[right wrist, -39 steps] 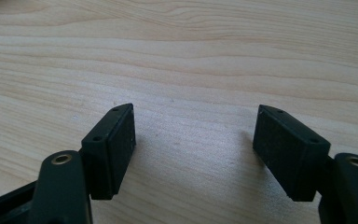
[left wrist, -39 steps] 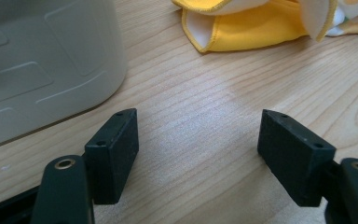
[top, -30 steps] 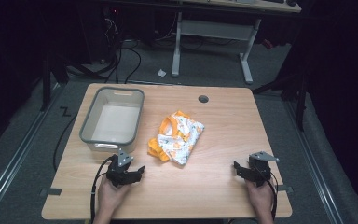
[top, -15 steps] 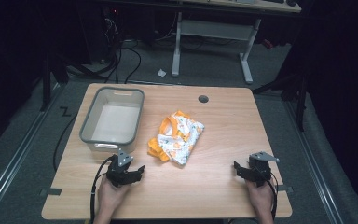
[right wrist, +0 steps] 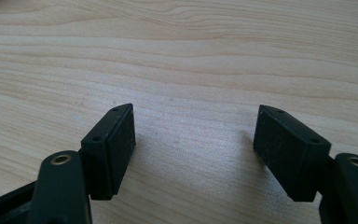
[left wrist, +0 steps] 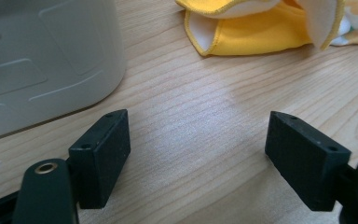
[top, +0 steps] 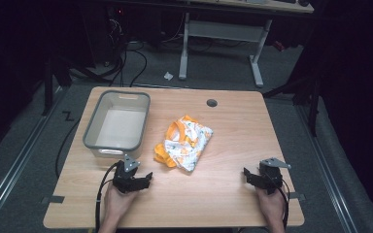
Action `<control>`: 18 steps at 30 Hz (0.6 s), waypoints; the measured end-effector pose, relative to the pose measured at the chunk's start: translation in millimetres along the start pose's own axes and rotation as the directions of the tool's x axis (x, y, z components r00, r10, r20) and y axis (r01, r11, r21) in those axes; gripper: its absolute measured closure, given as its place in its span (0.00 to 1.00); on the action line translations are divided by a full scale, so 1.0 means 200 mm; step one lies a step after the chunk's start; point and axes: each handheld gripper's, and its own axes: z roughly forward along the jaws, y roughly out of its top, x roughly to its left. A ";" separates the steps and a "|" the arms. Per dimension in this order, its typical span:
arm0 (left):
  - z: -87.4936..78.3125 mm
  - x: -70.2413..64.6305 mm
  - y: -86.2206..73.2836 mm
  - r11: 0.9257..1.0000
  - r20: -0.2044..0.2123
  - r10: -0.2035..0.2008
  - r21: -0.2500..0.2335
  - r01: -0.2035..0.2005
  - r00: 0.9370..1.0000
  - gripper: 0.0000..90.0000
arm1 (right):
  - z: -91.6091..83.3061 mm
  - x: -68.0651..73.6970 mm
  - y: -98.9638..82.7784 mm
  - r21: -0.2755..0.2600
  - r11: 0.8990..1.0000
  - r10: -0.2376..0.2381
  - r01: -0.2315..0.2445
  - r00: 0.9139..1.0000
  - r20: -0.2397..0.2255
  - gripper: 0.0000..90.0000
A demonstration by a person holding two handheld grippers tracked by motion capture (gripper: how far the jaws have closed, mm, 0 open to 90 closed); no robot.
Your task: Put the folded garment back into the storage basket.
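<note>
left gripper (top: 145,178): jaws just opened wider, nothing held | right gripper (top: 248,175): jaws apart, empty | yellow-white garment (top: 184,144): unmoved, long axis diagonal, near-left to far-right, beside grey tub (top: 117,145)

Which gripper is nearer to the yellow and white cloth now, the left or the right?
Left. The left gripper sits just below the cloth, toward its left end; the right gripper lies farther off, to its lower right.

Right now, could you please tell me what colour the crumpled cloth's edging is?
Yellow-orange edging on the crumpled cloth, clearest in the left gripper view.
</note>
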 end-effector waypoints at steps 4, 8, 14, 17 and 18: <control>0.00 0.00 0.00 1.000 0.011 0.004 0.002 -0.004 1.000 0.23 | 0.00 0.00 0.00 0.000 1.000 0.000 0.000 1.000 0.000 0.33; 0.00 0.00 0.00 1.000 0.014 0.004 0.003 -0.004 1.000 0.22 | 0.00 0.00 0.00 0.000 1.000 0.000 0.000 1.000 0.000 0.33; -0.01 0.00 0.00 1.000 0.024 0.006 -0.005 -0.006 1.000 0.21 | 0.00 0.00 0.00 0.001 1.000 0.000 0.000 1.000 0.000 0.33; -0.01 0.00 0.00 1.000 0.033 0.004 -0.006 -0.004 0.999 0.21 | 0.00 0.00 0.00 0.000 1.000 0.000 0.000 1.000 -0.001 0.33; -0.01 0.00 0.00 1.000 0.035 0.004 -0.007 -0.004 0.999 0.20 | 0.00 0.00 0.00 0.002 1.000 0.002 -0.002 1.000 0.000 0.33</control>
